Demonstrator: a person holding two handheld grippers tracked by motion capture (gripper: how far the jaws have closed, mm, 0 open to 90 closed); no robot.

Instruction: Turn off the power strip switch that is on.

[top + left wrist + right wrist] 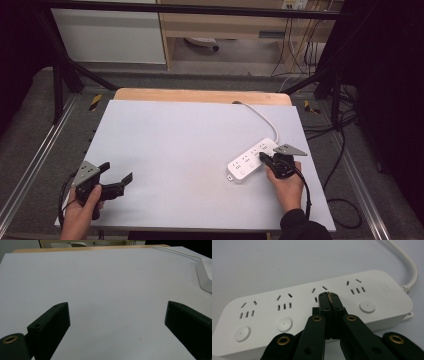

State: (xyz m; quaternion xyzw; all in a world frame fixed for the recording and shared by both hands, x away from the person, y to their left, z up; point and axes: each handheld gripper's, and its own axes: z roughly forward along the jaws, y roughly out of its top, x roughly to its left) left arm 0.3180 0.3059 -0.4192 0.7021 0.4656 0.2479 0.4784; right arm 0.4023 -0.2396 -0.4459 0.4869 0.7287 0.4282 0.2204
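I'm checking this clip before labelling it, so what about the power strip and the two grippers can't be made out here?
- Third button of the power strip: right gripper view, covered by the shut right gripper.
- Whether those tips press it or hover: no view settles contact.
- Lettering near the cord: right gripper view, too small.
- Cord's far end: high view, runs off the table's back edge.
- Strip in the left gripper view: cut by the right edge.

We hold a matte black left gripper (116,175) and right gripper (263,159), each topped by a grey three-cornered plate, with brass-ringed pivots, trailing black cables, and a dark sleeve (300,225).
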